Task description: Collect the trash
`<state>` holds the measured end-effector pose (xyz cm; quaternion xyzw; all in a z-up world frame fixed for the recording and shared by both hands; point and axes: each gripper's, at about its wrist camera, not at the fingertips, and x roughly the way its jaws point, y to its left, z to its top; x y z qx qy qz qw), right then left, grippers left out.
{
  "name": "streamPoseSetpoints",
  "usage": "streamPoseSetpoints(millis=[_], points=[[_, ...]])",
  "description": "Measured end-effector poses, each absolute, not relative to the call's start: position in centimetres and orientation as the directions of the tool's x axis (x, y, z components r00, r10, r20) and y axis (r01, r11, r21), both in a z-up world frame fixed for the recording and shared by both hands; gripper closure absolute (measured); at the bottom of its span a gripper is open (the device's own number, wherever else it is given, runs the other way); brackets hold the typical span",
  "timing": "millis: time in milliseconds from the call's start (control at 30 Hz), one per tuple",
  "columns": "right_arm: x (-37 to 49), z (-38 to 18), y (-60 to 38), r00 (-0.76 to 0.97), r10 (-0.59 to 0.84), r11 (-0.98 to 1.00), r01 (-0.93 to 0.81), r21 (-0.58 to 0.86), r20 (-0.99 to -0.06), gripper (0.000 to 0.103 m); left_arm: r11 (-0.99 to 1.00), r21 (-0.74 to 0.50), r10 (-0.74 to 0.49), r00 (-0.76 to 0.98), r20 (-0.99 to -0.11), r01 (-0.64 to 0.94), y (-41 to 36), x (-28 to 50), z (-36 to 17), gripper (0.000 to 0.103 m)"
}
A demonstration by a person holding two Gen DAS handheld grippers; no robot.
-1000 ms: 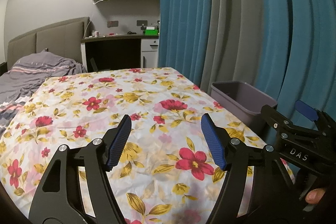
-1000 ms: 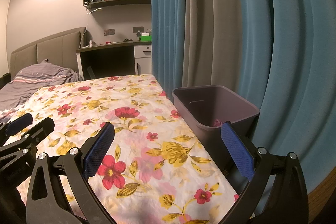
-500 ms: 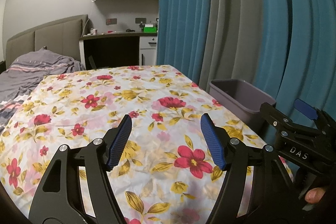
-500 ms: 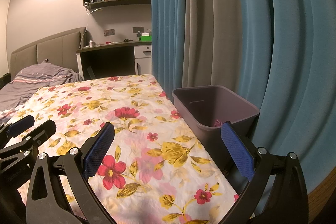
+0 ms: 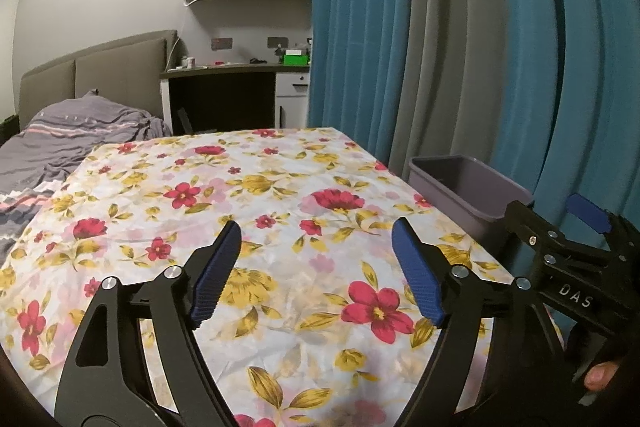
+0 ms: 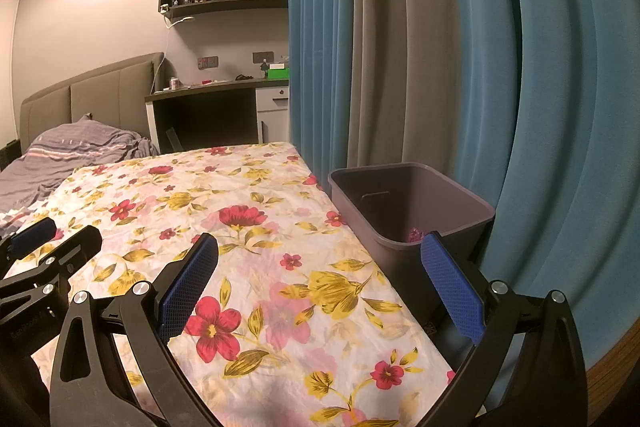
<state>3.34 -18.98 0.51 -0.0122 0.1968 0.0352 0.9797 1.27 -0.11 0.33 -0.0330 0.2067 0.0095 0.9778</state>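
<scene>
Left wrist view: left gripper [image 5: 316,267] hangs over the floral tablecloth [image 5: 280,195], jaws apart, nothing between the blue pads [image 5: 418,277]; they have just been opening wider. No trash lies on any part of the cloth that shows. The grey bin [image 5: 448,167] stands just off the table's right edge, against the blue and grey curtain [image 5: 400,27]. The right gripper [image 5: 560,231] shows at the right margin with a fingertip [image 5: 598,373] on its handle.

Judgement: the cloth looks cleared, so the step in hand is a final sweep. To do it well, pan slowly along the table's edges and corners, keep the jaws wide, and check the near edge below the gripper bodies before calling it done.

Hidden here: the bin's inside, since only the rim and far wall show; the near edge of the table behind the gripper; the floor.

Right wrist view: right gripper [image 6: 320,279] is spread wide and empty over the table's right edge. The bin [image 6: 472,227] sits just beside that edge, and a small pinkish crumpled piece [image 6: 415,235] lies at its bottom, the one item of trash on view. The left gripper [image 6: 48,247] shows at the left margin.

Hidden here: the right pad [image 6: 452,287] covers the bin's near wall and part of its floor, so further contents cannot be told. What the pink piece is stays unclear. The bed [image 6: 60,155] beyond the far edge is too distant to check for litter.
</scene>
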Motion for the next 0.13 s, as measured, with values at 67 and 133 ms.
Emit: streamPoseSetpoints(millis=[67, 133], points=[[3.33, 0.58, -18.83, 0.921, 0.064, 0.997, -0.073, -0.008, -0.385, 0.006, 0.998, -0.055, 0.011, 0.915, -0.404, -0.036, -0.11, 1.20, 0.34, 0.023], [3.33, 0.59, -18.72, 0.921, 0.063, 0.997, -0.072, -0.008, -0.385, 0.006, 0.998, -0.049, 0.014, 0.914, -0.406, -0.037, -0.13, 1.15, 0.34, 0.018]])
